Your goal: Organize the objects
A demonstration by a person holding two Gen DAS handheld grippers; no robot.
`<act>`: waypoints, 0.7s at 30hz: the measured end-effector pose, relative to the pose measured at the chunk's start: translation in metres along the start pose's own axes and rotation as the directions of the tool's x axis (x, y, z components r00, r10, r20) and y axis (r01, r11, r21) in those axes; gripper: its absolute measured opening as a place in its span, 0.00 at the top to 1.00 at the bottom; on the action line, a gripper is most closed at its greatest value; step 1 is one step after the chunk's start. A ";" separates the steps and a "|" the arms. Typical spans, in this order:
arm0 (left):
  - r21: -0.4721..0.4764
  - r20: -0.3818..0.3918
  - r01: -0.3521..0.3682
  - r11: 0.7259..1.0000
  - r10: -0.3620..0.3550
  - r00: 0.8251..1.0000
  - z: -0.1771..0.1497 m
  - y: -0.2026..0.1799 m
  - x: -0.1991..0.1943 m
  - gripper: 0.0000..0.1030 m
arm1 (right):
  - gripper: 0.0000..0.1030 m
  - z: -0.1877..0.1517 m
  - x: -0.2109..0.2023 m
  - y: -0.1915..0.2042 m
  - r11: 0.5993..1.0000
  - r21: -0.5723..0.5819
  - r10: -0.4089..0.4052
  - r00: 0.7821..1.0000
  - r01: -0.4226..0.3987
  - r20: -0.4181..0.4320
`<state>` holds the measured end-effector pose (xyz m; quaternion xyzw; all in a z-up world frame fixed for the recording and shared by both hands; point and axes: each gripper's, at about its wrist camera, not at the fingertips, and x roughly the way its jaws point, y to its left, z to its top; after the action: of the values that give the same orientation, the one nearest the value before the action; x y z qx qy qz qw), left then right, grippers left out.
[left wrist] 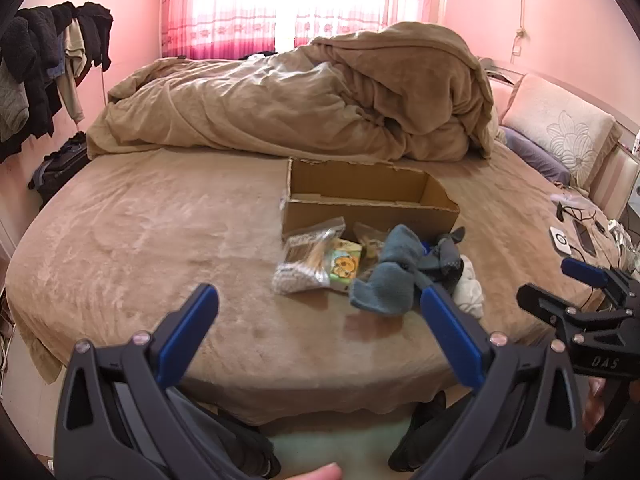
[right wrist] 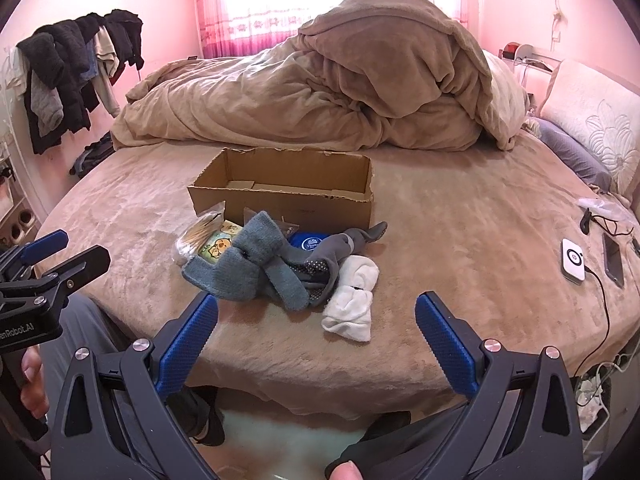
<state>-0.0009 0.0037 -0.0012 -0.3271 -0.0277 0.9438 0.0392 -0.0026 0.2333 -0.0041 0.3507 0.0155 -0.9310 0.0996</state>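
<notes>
An open cardboard box (left wrist: 370, 210) (right wrist: 288, 198) stands on the bed. In front of it lies a pile: a clear bag of cotton swabs (left wrist: 304, 258) (right wrist: 198, 232), a small cartoon packet (left wrist: 344, 266) (right wrist: 219, 247), blue-grey socks (left wrist: 390, 276) (right wrist: 250, 262), dark grey dotted socks (left wrist: 446, 258) (right wrist: 340, 250), a blue round tin (right wrist: 310, 241) and rolled white socks (left wrist: 470, 290) (right wrist: 354, 298). My left gripper (left wrist: 318, 306) is open and empty, short of the pile. My right gripper (right wrist: 316, 314) is open and empty, just before the white socks; it also shows in the left wrist view (left wrist: 556, 284).
A rumpled tan duvet (left wrist: 312, 96) (right wrist: 340, 88) is heaped behind the box. Pillows (left wrist: 560, 132) (right wrist: 596, 120) lie at the right. A white charger (right wrist: 573, 259), a phone (right wrist: 613, 259) and cables lie near the bed's right edge. Clothes (left wrist: 44, 68) hang at the left.
</notes>
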 end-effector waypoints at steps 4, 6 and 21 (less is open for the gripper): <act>0.000 0.000 0.000 1.000 0.000 1.000 0.000 0.000 0.000 0.01 | 0.02 0.001 0.000 0.000 1.000 -0.001 0.003 1.000 -0.003 -0.001; 0.000 0.001 -0.001 1.000 0.001 1.000 0.000 0.000 0.000 0.01 | 0.02 0.000 0.000 0.000 1.000 0.000 0.005 1.000 -0.005 -0.001; 0.003 -0.002 0.001 1.000 -0.001 1.000 0.000 -0.001 0.001 0.01 | 0.02 0.000 0.001 0.001 1.000 0.002 0.016 1.000 -0.016 -0.004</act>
<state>-0.0016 0.0050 -0.0012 -0.3278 -0.0263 0.9435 0.0400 -0.0032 0.2324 -0.0041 0.3527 0.0121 -0.9296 0.1066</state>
